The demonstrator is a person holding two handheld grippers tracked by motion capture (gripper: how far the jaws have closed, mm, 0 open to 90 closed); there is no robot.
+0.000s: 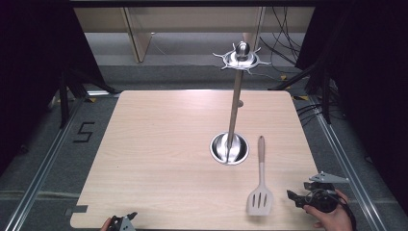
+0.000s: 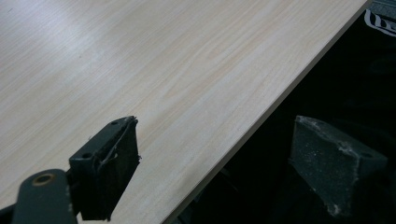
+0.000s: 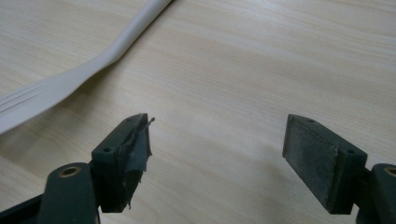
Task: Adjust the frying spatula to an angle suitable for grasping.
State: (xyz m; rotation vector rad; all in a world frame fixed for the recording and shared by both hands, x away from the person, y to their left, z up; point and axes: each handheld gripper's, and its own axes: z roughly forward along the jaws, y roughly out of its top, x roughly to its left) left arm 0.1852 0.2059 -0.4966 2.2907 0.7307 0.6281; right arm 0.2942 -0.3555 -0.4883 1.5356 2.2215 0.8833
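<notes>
- The slotted spatula (image 1: 260,185) lies flat on the light wooden table (image 1: 159,144), near the front right corner, its pale head towards the person and its handle pointing away towards the stand.
- The right gripper (image 1: 294,198) sits just beside the spatula's head, to its right, held in a hand (image 1: 332,216) at the table's front edge; it does not touch the spatula.
- In the right gripper view the jaws stand spread wide over bare wood with nothing between them, and the spatula (image 3: 70,79) runs across the upper left, apart from the left jaw.
- The left gripper (image 1: 126,219) rests at the front left edge of the table, well apart from the spatula.
- In the left gripper view its jaws are spread apart and empty, one over the tabletop (image 2: 140,70), the other past the table's edge.
- A metal utensil stand (image 1: 235,106) rises from its round base behind the spatula, with a hooked crown on top.
</notes>
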